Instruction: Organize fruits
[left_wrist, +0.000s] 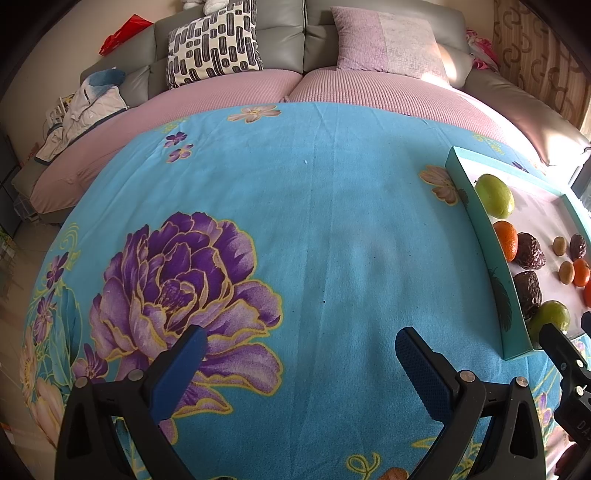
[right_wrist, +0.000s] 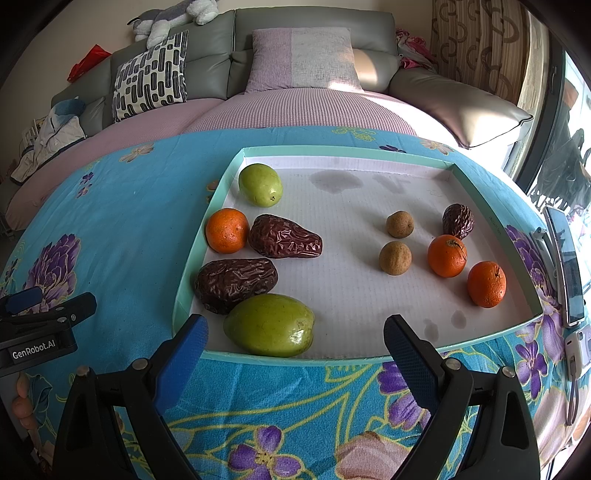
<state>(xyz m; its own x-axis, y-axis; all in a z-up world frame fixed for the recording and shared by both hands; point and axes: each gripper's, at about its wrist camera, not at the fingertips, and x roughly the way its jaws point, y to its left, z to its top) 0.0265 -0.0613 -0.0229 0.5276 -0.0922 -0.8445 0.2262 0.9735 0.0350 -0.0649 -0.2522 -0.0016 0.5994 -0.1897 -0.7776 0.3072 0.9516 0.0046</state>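
My right tool (right_wrist: 295, 332) gapes empty before the tray (right_wrist: 369, 360), lined on the near green fruit (right_wrist: 269, 325); left tool (left_wrist: 301, 354) waits wide open.

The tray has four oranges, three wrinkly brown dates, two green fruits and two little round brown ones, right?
Nearly. The tray holds three oranges, not four: one on the left beside the dates and two on the right. The right wrist view shows this. The three dates, two green fruits and two little round brown ones are right.
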